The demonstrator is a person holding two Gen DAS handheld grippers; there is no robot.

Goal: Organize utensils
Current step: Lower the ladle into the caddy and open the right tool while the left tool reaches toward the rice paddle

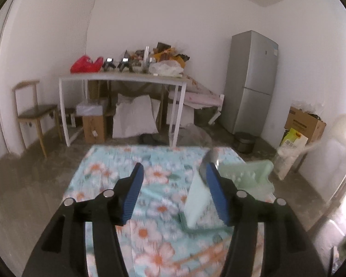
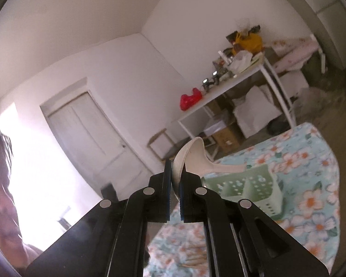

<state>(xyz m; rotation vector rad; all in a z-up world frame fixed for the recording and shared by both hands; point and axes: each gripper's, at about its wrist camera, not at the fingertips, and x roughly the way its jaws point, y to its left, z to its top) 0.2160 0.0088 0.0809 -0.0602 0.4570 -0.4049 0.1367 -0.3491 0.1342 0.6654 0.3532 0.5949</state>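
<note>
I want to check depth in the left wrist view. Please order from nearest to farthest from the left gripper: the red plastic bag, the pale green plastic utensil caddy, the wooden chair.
1. Pale green plastic utensil caddy, just right of the left gripper.
2. Wooden chair, far left on the floor.
3. Red plastic bag, on the white table by the back wall.

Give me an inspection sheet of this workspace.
Surface: floral tablecloth covers the work table.
Job's things: green utensil caddy on the cloth; white spoon held by its bowl.
Clutter: pale green flat item beside the caddy, blurred.
Grippers: left gripper open, holding nothing; right gripper shut on the spoon.
Cables: nothing seen.
Surroundings: white side table piled with items, fridge, chair, door.
</note>
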